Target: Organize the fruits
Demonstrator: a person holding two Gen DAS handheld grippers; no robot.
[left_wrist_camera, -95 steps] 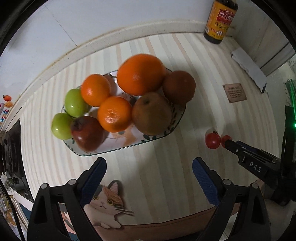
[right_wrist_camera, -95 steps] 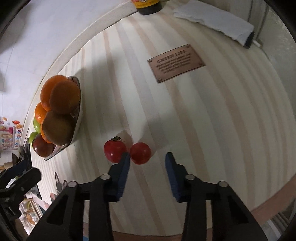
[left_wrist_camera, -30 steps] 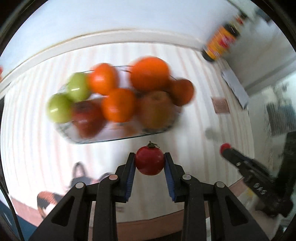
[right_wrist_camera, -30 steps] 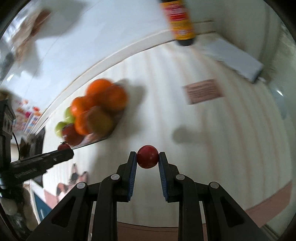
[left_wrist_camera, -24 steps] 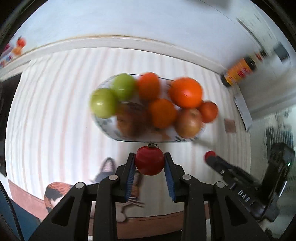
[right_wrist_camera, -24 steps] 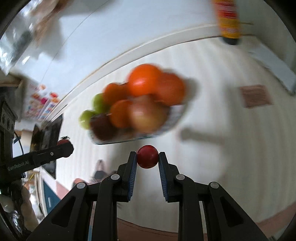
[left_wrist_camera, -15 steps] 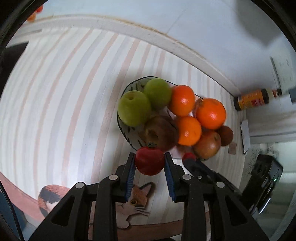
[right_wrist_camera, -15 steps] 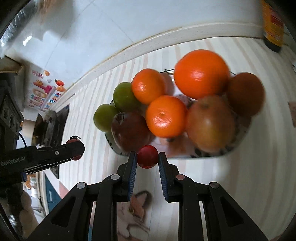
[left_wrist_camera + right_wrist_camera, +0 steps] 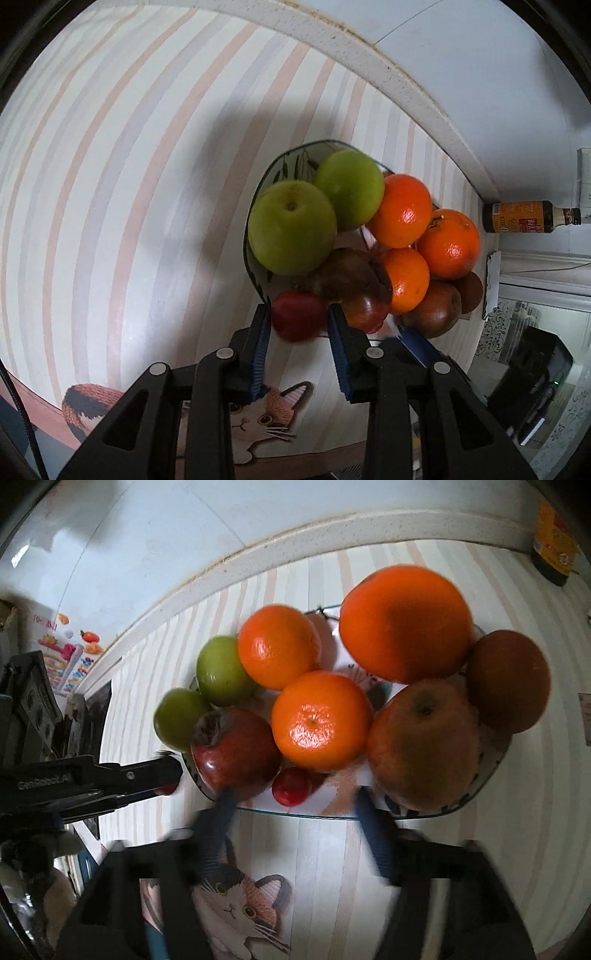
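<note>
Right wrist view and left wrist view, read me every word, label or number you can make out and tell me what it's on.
"GenRobot.AI": printed on the side of the left gripper, seen in the right wrist view.
Bottle label: orange with print, too small to read.
Colourful stickers at the far left: pictures and characters, too blurred to read.
No other readable text.

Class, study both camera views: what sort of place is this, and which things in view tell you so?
Most likely a home kitchen or dining corner. A plate heaped with fruit stands on a striped tablecloth with a cartoon cat print, and a dark sauce bottle stands by the white wall.
</note>
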